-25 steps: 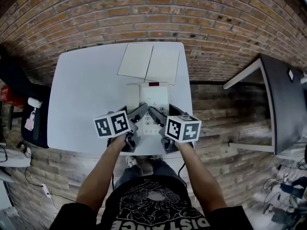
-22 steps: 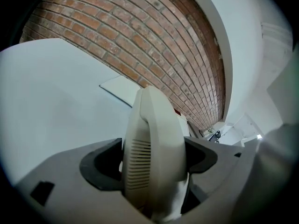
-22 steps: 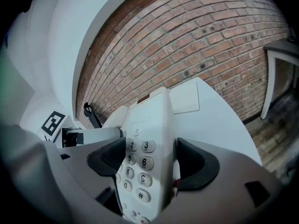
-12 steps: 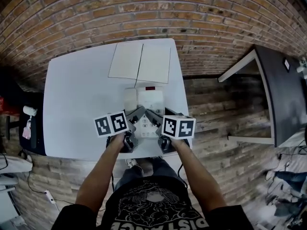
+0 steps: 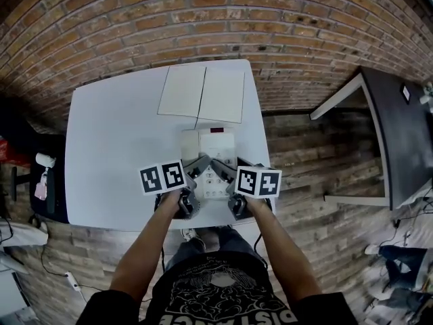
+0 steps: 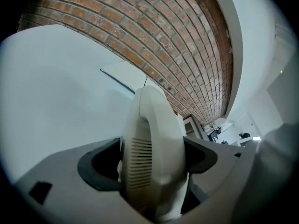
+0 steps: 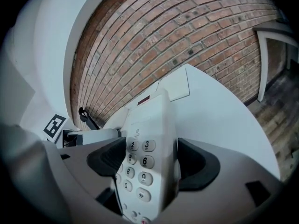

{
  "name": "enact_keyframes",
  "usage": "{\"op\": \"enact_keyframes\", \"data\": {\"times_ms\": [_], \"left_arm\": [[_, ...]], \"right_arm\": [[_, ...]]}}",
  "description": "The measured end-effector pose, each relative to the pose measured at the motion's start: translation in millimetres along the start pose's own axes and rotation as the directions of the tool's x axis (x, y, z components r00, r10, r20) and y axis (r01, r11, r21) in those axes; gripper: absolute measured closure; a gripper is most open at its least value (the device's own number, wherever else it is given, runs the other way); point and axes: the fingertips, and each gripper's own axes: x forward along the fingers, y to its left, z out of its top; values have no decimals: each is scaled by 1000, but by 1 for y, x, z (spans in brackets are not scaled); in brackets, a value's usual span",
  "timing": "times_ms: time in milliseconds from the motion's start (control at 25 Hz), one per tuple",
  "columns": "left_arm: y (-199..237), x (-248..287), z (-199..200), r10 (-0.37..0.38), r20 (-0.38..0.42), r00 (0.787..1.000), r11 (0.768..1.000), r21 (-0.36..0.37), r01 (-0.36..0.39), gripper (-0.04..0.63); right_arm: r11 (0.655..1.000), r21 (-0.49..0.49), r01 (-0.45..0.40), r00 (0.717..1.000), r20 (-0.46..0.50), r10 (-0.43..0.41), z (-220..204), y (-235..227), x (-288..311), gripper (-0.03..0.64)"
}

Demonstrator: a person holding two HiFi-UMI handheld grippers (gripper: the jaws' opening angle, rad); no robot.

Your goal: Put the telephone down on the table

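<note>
The white telephone [image 5: 213,156] is over the right front part of the white table [image 5: 115,147]. My left gripper [image 5: 197,168] holds its left side, shut on the ribbed cream handset [image 6: 152,143]. My right gripper [image 5: 223,169] is shut on the right side of the body, where the number keys [image 7: 140,164] show between the jaws. Whether the telephone's base touches the tabletop is hidden from every view. The two marker cubes sit just in front of my hands.
An open white booklet [image 5: 201,93] lies flat at the table's far edge, close behind the telephone. Beyond it rises a brick wall [image 5: 203,19]. A dark table [image 5: 399,134] stands on the brick floor to the right, dark furniture [image 5: 27,161] to the left.
The head view has shifted a little. Both grippers keep their hold, and the telephone sits slightly nearer the table's front edge, farther from the booklet.
</note>
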Motion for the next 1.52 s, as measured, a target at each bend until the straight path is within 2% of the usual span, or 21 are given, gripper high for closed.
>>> {"op": "enact_keyframes", "data": {"times_ms": [200, 400, 640, 800, 920, 960, 1040, 1200, 1320, 1520], "left_arm": [[-2, 0, -2, -14, -16, 1000, 1000, 10, 14, 207], [-2, -6, -3, 7, -18, 1000, 998, 62, -5, 207], [-4, -26, 13, 42, 49, 998, 992, 120, -47, 207], [-18, -50, 32, 57, 127, 990, 977, 198, -82, 207], [-38, -69, 45, 43, 176, 983, 950, 296, -95, 209], [-45, -76, 49, 34, 194, 981, 938, 332, -98, 209], [-62, -91, 59, 5, 233, 972, 913, 395, -99, 227], [-92, -122, 73, -38, 312, 949, 854, 503, -131, 284], [-106, -145, 85, -57, 382, 923, 818, 548, -176, 387], [-122, -182, 104, -108, 479, 871, 790, 574, -217, 469]], "right_arm": [[999, -22, 26, 1000, -4, -26, 1, -2, -3, 279], [997, -39, 65, 997, 33, -64, 9, -3, -14, 279], [992, -89, 85, 994, 81, -77, 22, 11, -29, 279], [986, -148, 83, 990, 128, -64, 38, 33, -43, 279], [977, -195, 90, 983, 176, -56, 54, 53, -57, 302], [973, -211, 98, 979, 194, -56, 60, 60, -62, 334], [963, -246, 112, 972, 230, -54, 71, 73, -73, 388], [943, -313, 112, 960, 279, -22, 86, 101, -94, 425], [925, -360, 125, 945, 328, 1, 98, 120, -111, 459], [897, -416, 146, 907, 418, 46, 120, 146, -143, 491]]}}
